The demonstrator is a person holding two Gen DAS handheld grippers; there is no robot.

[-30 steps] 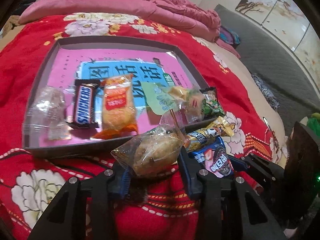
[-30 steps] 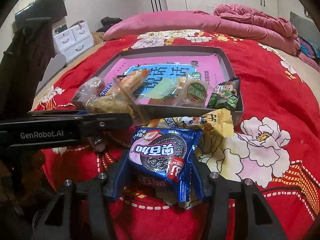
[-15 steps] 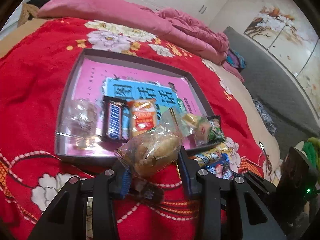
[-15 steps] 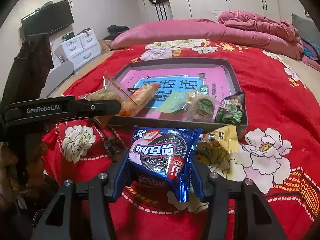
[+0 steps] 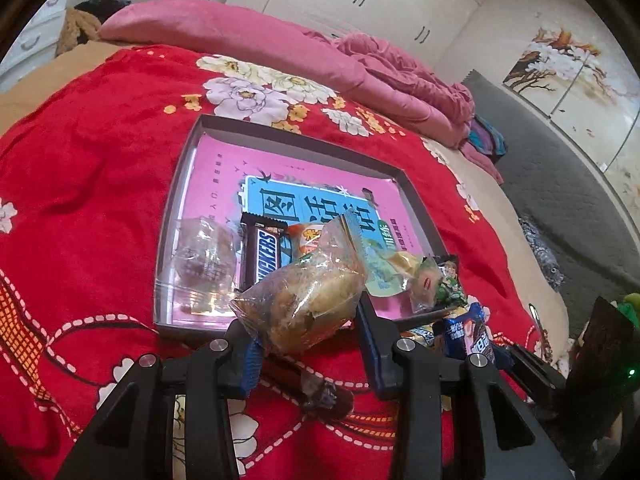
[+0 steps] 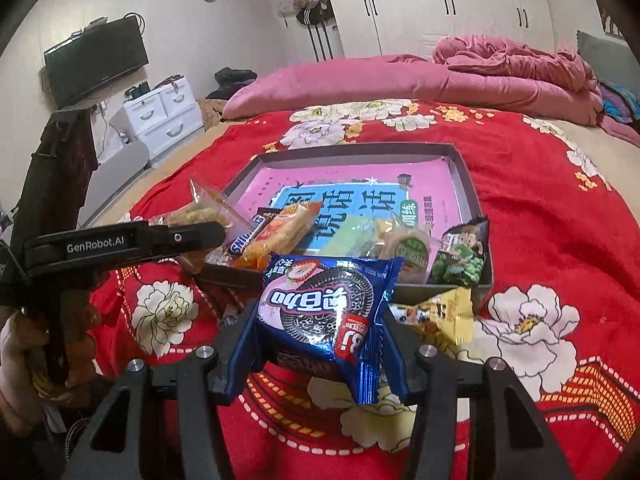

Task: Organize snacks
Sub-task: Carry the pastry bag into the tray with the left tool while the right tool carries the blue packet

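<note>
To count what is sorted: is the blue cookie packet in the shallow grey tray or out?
Out. The blue cookie packet is clamped in the right gripper, in front of the shallow grey tray.

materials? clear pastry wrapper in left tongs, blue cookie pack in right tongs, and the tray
Pastry wrapper: thin clear plastic film, glossy; contents show through and it crinkles.
Cookie pack: printed film, likely plastic or foil-lined; shiny highlights, crimped ends.
Tray: looks like a grey cardboard box lid, matte thin walls; cannot confirm.

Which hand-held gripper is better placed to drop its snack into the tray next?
Probably left: left hand-held gripper holds the clear-wrapped pastry at the grey tray's near rim.
</note>
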